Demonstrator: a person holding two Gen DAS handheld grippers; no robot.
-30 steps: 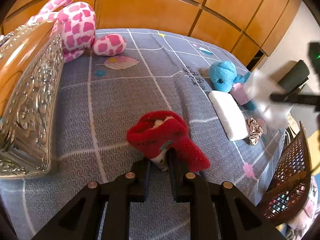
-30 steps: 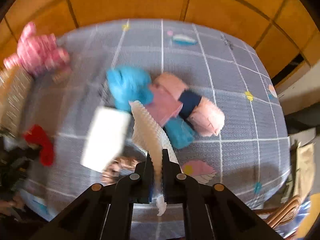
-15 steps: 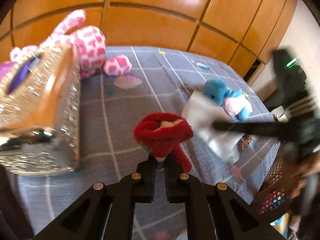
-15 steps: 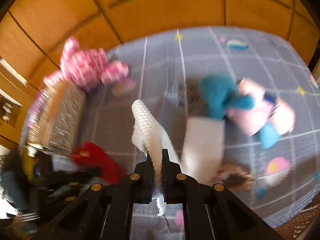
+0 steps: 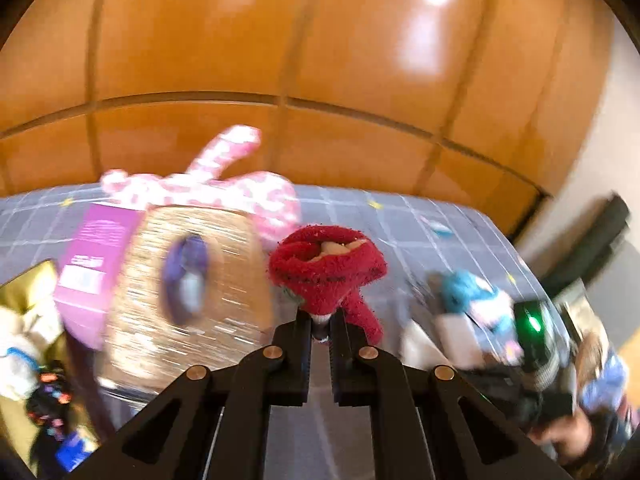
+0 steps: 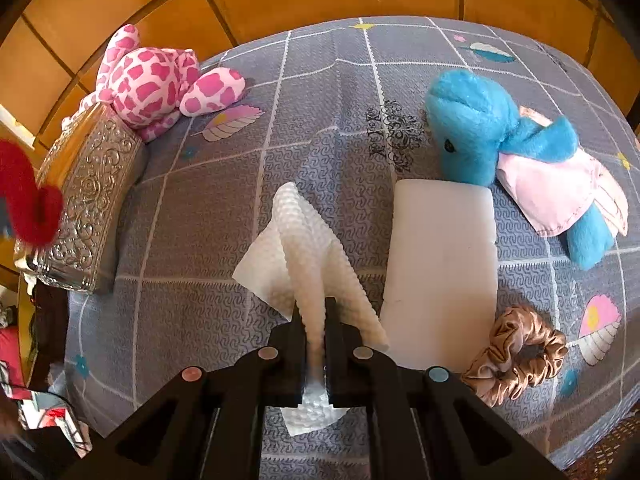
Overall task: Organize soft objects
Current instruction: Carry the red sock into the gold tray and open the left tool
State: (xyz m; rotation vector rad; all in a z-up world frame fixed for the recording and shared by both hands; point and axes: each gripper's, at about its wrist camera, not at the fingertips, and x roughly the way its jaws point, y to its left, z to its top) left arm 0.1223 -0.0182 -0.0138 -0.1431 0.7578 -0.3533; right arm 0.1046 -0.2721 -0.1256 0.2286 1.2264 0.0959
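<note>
A bed [image 6: 320, 92] covered by a grey sheet with a white grid and scattered leaf and star prints carries all the items. At its far left corner a pink-spotted plush [image 6: 156, 80] lies against an embossed silver box [image 6: 86, 200], which rests along the left edge. At centre right a white foam block [image 6: 440, 264] lies flat, its far end touching a blue plush [image 6: 476, 136] in a pale pink garment. A beige scrunchie [image 6: 516, 356] lies just beside the block's near right corner. In the left wrist view the bed [image 5: 400, 216] appears blurred, with the plush [image 5: 224, 188] behind the box [image 5: 188, 272].
</note>
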